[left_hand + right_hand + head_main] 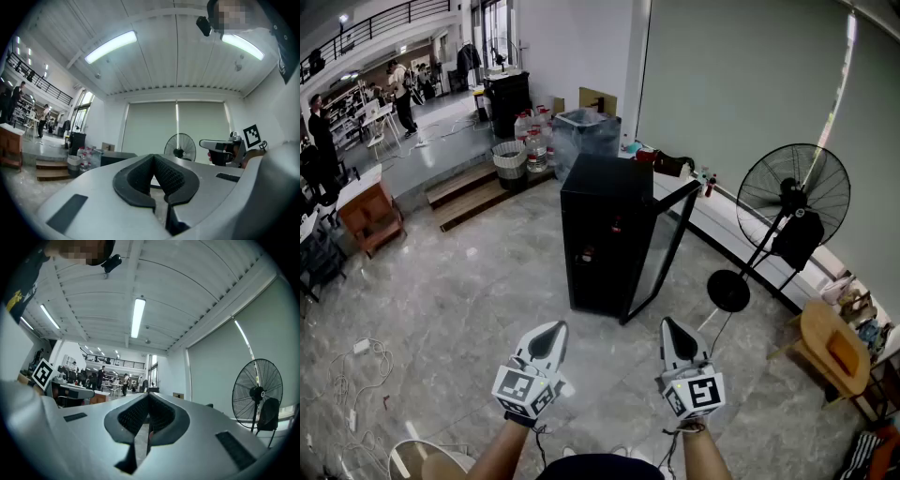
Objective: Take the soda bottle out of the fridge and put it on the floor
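Only the head view shows the floor [441, 309] and the whole black fridge [605, 202], its door [664, 253] swung open. A small reddish shape inside may be the soda bottle [586, 254], too small to tell its axis. Both gripper views show the fan [180, 146]. The left gripper [549, 335] and right gripper [672, 328] hover short of the fridge, jaws together, empty.

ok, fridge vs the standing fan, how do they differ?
The fridge is a solid boxy cabinet; the fan is a round wire cage on a thin pole with a disc base. The fridge stands mid-floor with its glass door open; the fan stands to its right, by the blind. Both are black and upright on the floor.
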Demonstrator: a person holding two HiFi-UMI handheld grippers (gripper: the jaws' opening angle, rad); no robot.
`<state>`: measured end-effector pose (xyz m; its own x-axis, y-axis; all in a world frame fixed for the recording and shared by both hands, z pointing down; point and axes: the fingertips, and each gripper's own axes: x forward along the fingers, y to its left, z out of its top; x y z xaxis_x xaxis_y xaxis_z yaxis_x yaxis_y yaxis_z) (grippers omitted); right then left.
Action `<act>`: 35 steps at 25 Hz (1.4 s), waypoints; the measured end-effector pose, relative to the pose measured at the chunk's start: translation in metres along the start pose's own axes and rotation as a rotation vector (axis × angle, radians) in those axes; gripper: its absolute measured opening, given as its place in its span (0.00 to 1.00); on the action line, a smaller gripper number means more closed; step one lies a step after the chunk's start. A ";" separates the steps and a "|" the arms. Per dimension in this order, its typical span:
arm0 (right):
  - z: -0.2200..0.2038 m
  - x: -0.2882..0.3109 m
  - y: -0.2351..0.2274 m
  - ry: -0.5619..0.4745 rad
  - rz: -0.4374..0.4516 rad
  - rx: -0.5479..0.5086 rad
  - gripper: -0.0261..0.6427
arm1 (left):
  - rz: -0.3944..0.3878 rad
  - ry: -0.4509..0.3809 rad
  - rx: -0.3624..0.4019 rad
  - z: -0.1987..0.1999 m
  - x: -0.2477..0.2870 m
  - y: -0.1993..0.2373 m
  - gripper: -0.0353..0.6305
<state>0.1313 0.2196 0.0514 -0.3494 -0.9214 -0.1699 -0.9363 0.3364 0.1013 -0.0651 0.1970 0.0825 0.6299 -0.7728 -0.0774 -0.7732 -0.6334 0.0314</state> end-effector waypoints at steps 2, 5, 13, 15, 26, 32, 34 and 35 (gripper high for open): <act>0.000 0.000 -0.002 0.000 -0.001 0.004 0.03 | -0.002 0.001 0.013 0.002 0.004 -0.003 0.08; -0.005 -0.007 0.005 0.006 0.020 0.049 0.03 | -0.012 0.004 0.008 0.004 0.001 -0.008 0.08; -0.012 -0.016 0.009 0.019 -0.005 0.047 0.03 | -0.014 -0.006 0.050 0.012 -0.010 -0.015 0.08; -0.011 -0.015 0.009 0.019 -0.003 0.035 0.03 | -0.007 -0.008 0.053 0.013 -0.011 -0.012 0.08; -0.013 -0.016 0.014 0.042 -0.004 0.006 0.03 | 0.021 0.003 0.041 0.009 -0.019 -0.004 0.08; -0.012 -0.019 0.012 0.043 -0.003 0.018 0.03 | 0.011 0.012 0.042 0.008 -0.016 -0.011 0.08; -0.011 -0.022 0.014 0.040 0.003 0.027 0.03 | 0.014 0.015 0.042 0.006 -0.018 -0.012 0.08; -0.010 -0.023 0.016 0.039 0.010 0.031 0.03 | 0.016 0.018 0.043 0.004 -0.020 -0.012 0.08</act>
<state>0.1245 0.2444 0.0673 -0.3580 -0.9246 -0.1301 -0.9335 0.3513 0.0722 -0.0689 0.2200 0.0795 0.6185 -0.7835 -0.0597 -0.7852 -0.6191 -0.0105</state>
